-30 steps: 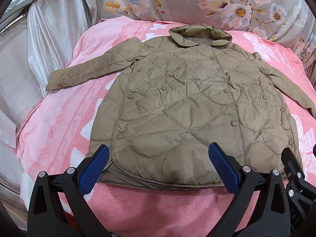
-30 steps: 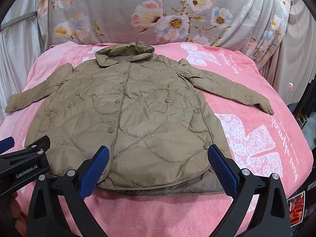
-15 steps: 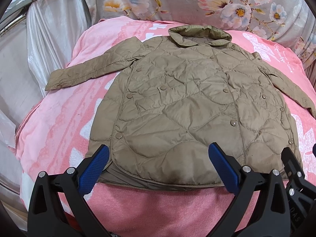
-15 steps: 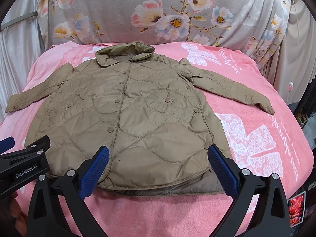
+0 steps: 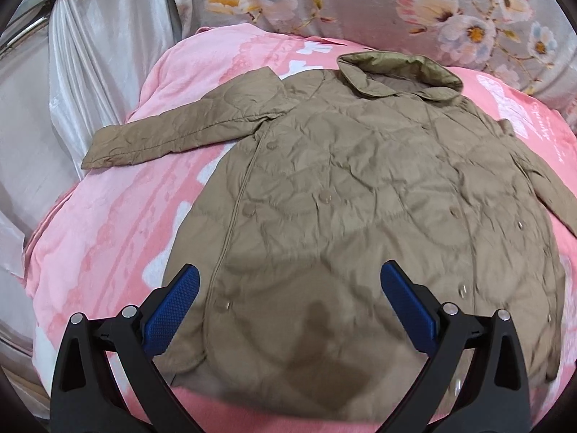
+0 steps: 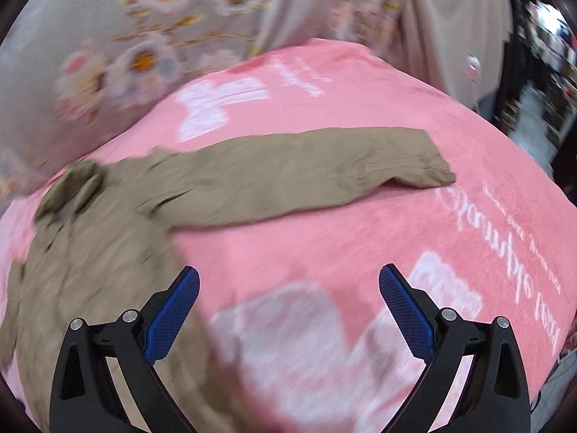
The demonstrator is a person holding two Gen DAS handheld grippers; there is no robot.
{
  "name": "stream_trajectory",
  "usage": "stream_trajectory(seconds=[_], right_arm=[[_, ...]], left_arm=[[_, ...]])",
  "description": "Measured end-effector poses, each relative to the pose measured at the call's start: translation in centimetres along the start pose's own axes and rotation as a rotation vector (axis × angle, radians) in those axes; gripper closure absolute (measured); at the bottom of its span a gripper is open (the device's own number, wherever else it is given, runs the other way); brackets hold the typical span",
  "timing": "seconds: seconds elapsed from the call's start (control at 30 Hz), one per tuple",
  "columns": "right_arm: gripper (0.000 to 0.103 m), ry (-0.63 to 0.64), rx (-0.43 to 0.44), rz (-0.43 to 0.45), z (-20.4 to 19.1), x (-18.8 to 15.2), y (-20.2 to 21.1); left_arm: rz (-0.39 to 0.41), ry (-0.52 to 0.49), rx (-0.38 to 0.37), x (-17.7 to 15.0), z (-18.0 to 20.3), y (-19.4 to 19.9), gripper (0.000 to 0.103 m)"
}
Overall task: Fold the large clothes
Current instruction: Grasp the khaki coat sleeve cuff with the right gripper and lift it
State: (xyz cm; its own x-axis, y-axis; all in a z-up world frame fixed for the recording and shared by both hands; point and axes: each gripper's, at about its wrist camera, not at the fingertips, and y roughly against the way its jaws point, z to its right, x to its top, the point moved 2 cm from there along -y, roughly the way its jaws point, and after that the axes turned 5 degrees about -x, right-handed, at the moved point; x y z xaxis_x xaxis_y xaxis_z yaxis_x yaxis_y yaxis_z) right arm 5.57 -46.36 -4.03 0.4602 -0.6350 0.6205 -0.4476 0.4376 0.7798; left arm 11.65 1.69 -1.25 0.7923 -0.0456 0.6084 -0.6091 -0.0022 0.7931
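Observation:
A tan quilted jacket (image 5: 360,195) lies flat and face up on a pink blanket (image 5: 119,216), collar at the far end, both sleeves spread out. My left gripper (image 5: 288,296) hovers open over the jacket's lower left hem, nothing between its blue pads. The left sleeve (image 5: 173,133) stretches toward the far left. In the blurred right wrist view my right gripper (image 6: 288,296) is open above bare pink blanket (image 6: 360,238), just right of the jacket body (image 6: 97,252). The right sleeve (image 6: 306,176) lies ahead of it, its cuff (image 6: 429,166) pointing right.
A grey floral curtain (image 5: 396,11) hangs behind the bed. Silvery drapes (image 5: 72,83) and a metal rail line the left side. Beige curtain (image 6: 432,18) and dark clutter (image 6: 541,72) stand beyond the bed's right edge.
The left gripper has moved forward and lower over the hem. The right gripper has swung right and forward, off the hem, and now faces the right sleeve. The jacket has not moved.

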Motion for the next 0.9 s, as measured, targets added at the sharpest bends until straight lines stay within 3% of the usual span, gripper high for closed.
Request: stream_trajectory(seconds=[0.2,0.43,0.5,0.57,0.67,0.8,0.9], right_arm=[[0.005,-0.179,-0.02,-0.063,5.2,3.7,-6.6],[0.018,-0.3,-0.046,-0.042,8.5,5.9,-10.8],[0.033,-0.296,-0.05,-0.014,8.3,6.4,-10.8],[0.076,-0.278,-0.029,-0.004,7.6,7.1,-10.8],[0.093,-0.215,0.009,0.076,4.3,9.4,-8.3],[0.094,-0.001,0.117,0.24,-4.2,11.7,-1.4],[0.094,0.182,0.245,0.293,-12.1,10.8,3.1]], left_arm=[[0.002,0.011,0.032,2.6,0.9,-2.9,0.005],[-0.018,0.004,0.051,4.0,1.9,-5.7,0.005],[-0.025,0.002,0.059,4.2,2.1,-6.6,0.005],[-0.029,0.003,0.069,4.4,2.2,-7.2,0.005],[-0.037,0.011,0.081,4.7,2.1,-8.0,0.005],[-0.041,0.031,0.101,5.1,1.5,-8.8,0.005],[-0.044,0.05,0.112,5.4,0.9,-9.1,0.005]])
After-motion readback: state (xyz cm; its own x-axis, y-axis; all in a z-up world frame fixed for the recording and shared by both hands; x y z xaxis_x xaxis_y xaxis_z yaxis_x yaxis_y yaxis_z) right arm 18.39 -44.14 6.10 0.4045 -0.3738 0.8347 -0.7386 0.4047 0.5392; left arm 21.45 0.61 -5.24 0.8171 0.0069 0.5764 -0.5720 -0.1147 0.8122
